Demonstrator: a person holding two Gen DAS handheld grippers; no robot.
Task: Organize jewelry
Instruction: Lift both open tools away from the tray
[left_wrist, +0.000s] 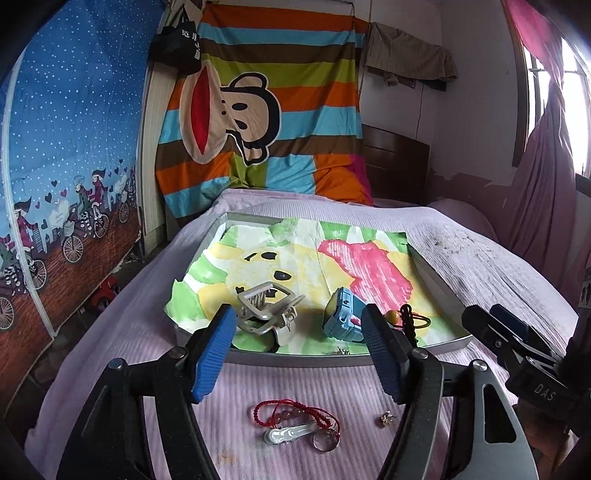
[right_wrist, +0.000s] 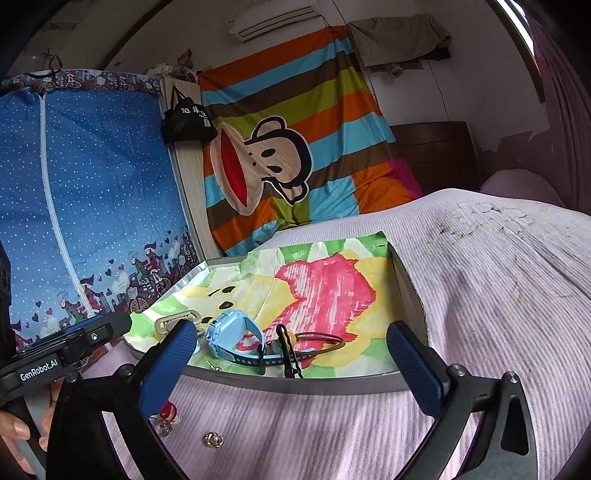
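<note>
**Loose Pieces on the Bedspread, Forward and Below Two Released Grippers**

Nearest the left wrist camera, on the bedspread (left_wrist: 258, 384) short of the tray's near edge, lie a red cord bracelet (left_wrist: 291, 413), a clear hair clip (left_wrist: 291, 432) with its long axis running left to right, a ring (left_wrist: 325, 441) and a small stud (left_wrist: 387, 418). All sit below and between the fingers of the left gripper (left_wrist: 299, 350), which stands released with nothing between the pads. The right gripper (right_wrist: 299, 363) is spread wide and empty; only the stud (right_wrist: 214, 439) and part of the red piece lie near its left finger. Judged from this, the left hand is the nearer one for the bracelet group.

Inside the tray (left_wrist: 295, 358), near its front edge, rest a grey claw clip (left_wrist: 266, 308), a blue watch (left_wrist: 341, 315) and a black clip with hair ties (left_wrist: 408, 321), all on a painted paper liner. The tray sits on a bed in a bedroom; a striped monkey-print cloth hangs behind.
</note>
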